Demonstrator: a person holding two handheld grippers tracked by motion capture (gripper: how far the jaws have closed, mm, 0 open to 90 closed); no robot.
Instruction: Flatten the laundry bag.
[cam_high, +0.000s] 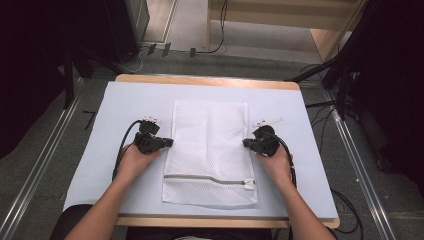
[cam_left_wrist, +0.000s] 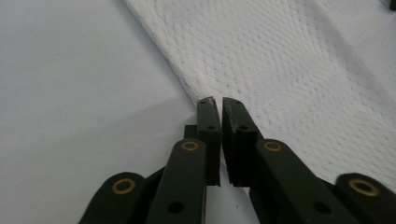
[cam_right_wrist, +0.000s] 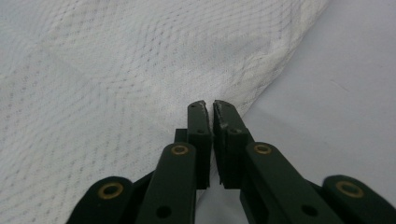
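Note:
A white mesh laundry bag (cam_high: 210, 145) lies flat on the pale blue table cover (cam_high: 120, 105), its zipper (cam_high: 210, 179) running across near the front end. My left gripper (cam_high: 170, 142) sits at the bag's left edge. In the left gripper view the mesh bag (cam_left_wrist: 289, 56) meets the left gripper (cam_left_wrist: 217, 100), whose jaws are shut with the hem pinched at their tips. My right gripper (cam_high: 246, 143) is at the bag's right edge. In the right gripper view the mesh (cam_right_wrist: 116, 70) puckers toward the right gripper (cam_right_wrist: 208, 103), shut on that edge.
The cover spreads over a wooden table (cam_high: 210, 80) with bare margins left and right of the bag. Cables (cam_high: 345, 210) trail from both grippers toward the front. Dark stands and floor rails (cam_high: 45, 160) flank the table.

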